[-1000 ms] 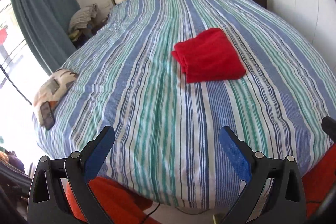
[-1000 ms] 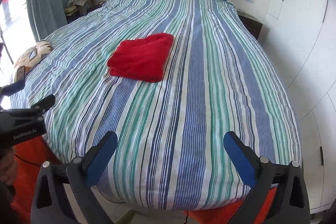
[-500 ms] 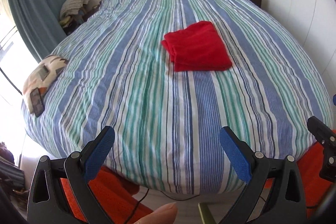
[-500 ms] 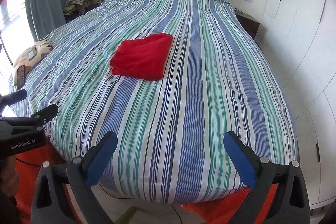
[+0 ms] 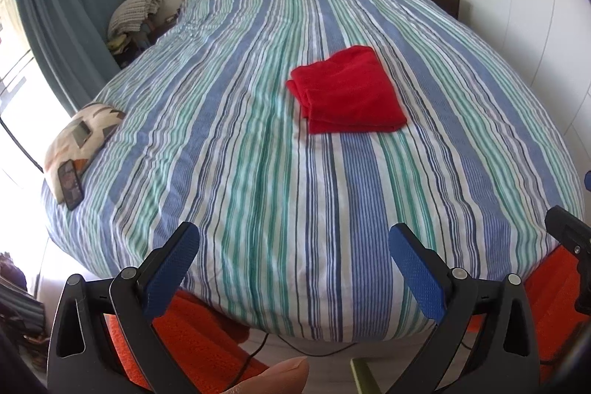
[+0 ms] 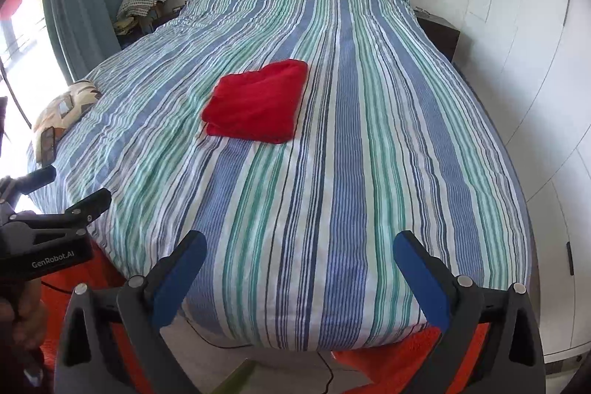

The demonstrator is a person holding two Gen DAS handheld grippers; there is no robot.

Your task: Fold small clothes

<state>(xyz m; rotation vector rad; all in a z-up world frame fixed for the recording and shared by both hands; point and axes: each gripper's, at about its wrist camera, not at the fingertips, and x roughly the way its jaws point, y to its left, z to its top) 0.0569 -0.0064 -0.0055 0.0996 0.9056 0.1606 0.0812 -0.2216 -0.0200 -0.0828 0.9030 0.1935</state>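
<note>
while both cameras sit back past the foot of the bed (image 5: 258, 143), there's plenty that gets cut off, so going left to right. far left in the left wrist view is the blue curtain (image 5: 66, 17), partly swallowed by the dark lens rim, and the window beside it is blown out white. below that a patterned cushion (image 5: 79, 135) lies on the bed's left edge with a phone (image 5: 70, 183) resting on it; the screen is too small to read. further back there's a heap of cloth on a bedside stand (image 5: 135, 12), can't tell what's in it.

middle: the left hand-held gripper (image 5: 295, 268) is wide open, blue pads (image 5: 168, 274) spread apart with nothing between them, hanging in the air off the foot of the bed. a fingertip pokes in at the bottom edge, rest of the hand out of frame. the red folded garment (image 5: 347, 91) lies flat on the striped cover around the middle of the bed, well apart from both grippers. its layered edges show on the left side; can't tell what kind of clothing it is.

right: the right hand-held gripper (image 6: 301, 274) is also wide open and holding nothing. in its view the garment (image 6: 256, 102) sits left of centre. white wardrobe doors (image 6: 535, 61) run off frame on the right, and a dark nightstand (image 6: 439, 34) is half hidden behind the bed corner.
</note>
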